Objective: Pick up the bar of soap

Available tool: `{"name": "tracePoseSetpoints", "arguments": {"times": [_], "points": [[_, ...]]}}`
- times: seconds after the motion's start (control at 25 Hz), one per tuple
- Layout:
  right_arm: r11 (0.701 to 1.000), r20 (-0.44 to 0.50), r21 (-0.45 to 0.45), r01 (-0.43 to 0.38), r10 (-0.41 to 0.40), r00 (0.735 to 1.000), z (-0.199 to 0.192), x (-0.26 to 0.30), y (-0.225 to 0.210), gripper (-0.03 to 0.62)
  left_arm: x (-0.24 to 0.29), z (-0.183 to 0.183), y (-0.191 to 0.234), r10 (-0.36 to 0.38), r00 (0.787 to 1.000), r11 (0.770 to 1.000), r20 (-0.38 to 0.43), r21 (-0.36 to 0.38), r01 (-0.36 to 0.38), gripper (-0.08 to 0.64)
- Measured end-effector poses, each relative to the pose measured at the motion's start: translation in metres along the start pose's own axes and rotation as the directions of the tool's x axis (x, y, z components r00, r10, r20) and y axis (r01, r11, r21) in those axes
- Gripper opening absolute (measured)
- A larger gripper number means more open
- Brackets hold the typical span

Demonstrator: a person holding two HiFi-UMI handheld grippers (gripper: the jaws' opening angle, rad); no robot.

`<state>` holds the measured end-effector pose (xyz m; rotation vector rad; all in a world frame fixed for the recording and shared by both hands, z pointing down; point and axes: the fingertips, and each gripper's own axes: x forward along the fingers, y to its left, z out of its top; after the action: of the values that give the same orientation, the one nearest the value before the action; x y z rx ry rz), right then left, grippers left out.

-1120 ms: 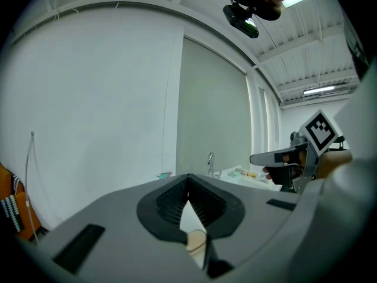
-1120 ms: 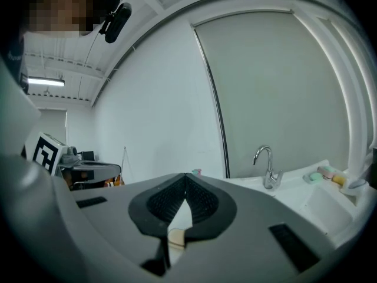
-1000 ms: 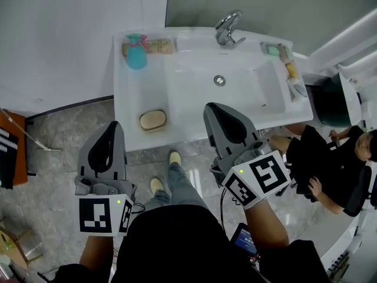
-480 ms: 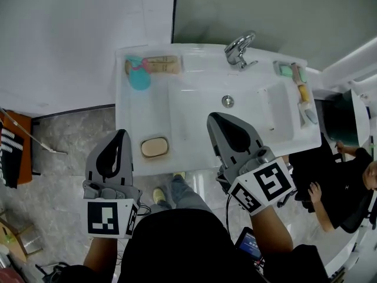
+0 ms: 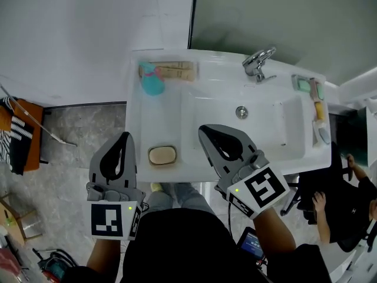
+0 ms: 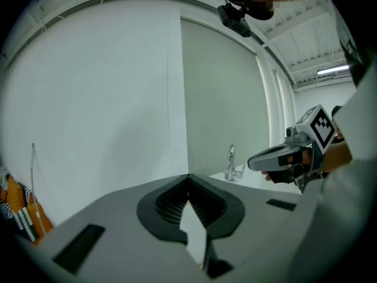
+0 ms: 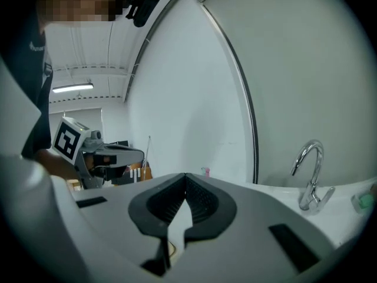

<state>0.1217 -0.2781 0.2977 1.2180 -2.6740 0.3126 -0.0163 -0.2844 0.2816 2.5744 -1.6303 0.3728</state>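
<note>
A tan oval bar of soap (image 5: 162,155) lies in a pale dish on the sink counter's front left corner. My left gripper (image 5: 123,135) is shut and empty; it hovers over the floor just left of the counter edge, level with the soap. My right gripper (image 5: 204,128) is also shut and empty, held over the front rim of the basin to the right of the soap. In the left gripper view my left gripper (image 6: 188,177) has its jaws meeting at the tip. In the right gripper view my right gripper (image 7: 185,175) shows the same.
The white sink (image 5: 283,158) has a chrome faucet (image 5: 257,62) at the back. A teal bottle (image 5: 153,82) and a tube (image 5: 174,71) stand at the back left. Small toiletries (image 5: 307,86) sit at the right end. A seated person (image 5: 347,205) is at the right.
The sink now sits lower and closer in the head view. Both grippers have come nearer its front edge, the left one drawing level with the soap. Both stayed shut.
</note>
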Motion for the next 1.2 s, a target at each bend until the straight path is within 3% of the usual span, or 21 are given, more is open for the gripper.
{"name": "tracePoseSetpoints", "arguments": {"times": [0.36,0.6,0.68,0.8,1.2], "points": [[0.997,-0.109,0.021,-0.078,0.08,0.991,-0.026,0.03,0.028,0.006,-0.001,-0.018,0.012,-0.039,0.998,0.999,-0.04,-0.013,0.038,0.008],[0.989,-0.263,-0.044,-0.144,0.128,0.956,-0.052,0.038,0.048,0.006,-0.002,-0.027,0.01,-0.091,0.995,0.996,-0.038,-0.029,0.09,0.008],[0.98,-0.326,-0.066,-0.19,0.159,0.932,-0.063,0.04,0.061,0.079,-0.006,-0.029,0.012,-0.103,0.994,0.994,-0.036,-0.034,0.101,0.008],[0.964,-0.405,-0.089,-0.249,0.194,0.894,-0.077,0.046,0.077,0.136,-0.008,-0.027,0.017,-0.111,0.993,0.993,-0.027,-0.037,0.11,0.008],[0.917,-0.637,-0.188,-0.353,0.159,0.754,-0.147,0.068,0.094,0.184,-0.019,-0.032,0.042,-0.088,0.996,0.995,-0.018,-0.047,0.087,0.008]]}}
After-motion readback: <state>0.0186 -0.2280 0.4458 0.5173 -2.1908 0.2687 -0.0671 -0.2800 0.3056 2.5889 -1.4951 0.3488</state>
